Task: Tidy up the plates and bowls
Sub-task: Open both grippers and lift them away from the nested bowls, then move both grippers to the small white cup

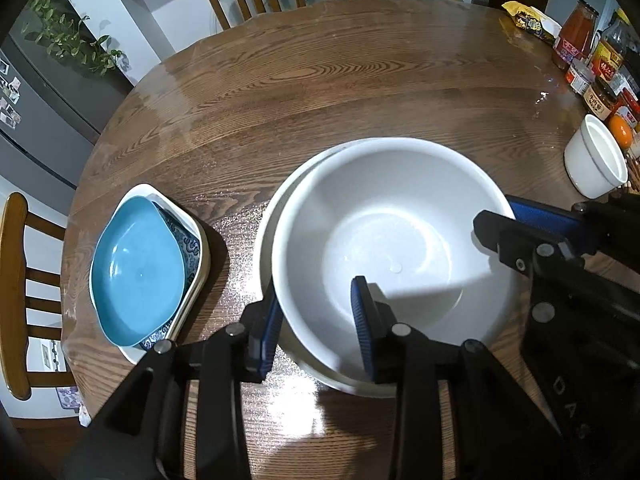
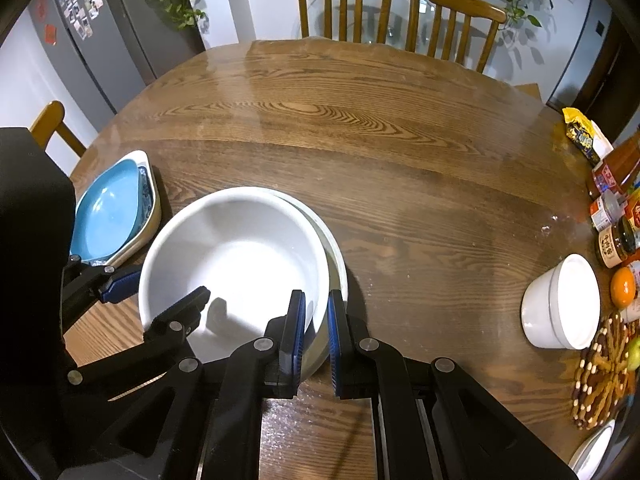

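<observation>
A large white bowl (image 1: 384, 216) sits nested in another white bowl (image 1: 276, 208) on the wooden table; it also shows in the right wrist view (image 2: 240, 248). My left gripper (image 1: 316, 324) straddles its near-left rim, one finger outside and one inside, with a wide gap. My right gripper (image 2: 316, 336) has its blue pads closed on the bowls' near-right rim. A blue dish (image 1: 136, 268) lies stacked on a patterned plate in a white tray (image 1: 196, 240) at the left, and shows in the right wrist view (image 2: 108, 216).
A small white cup (image 1: 596, 160) stands at the right, also in the right wrist view (image 2: 560, 304). Jars and bottles (image 1: 592, 56), an orange (image 2: 622, 287) and a beaded trivet (image 2: 600, 376) crowd the right edge. Chairs (image 2: 392, 12) stand behind the table.
</observation>
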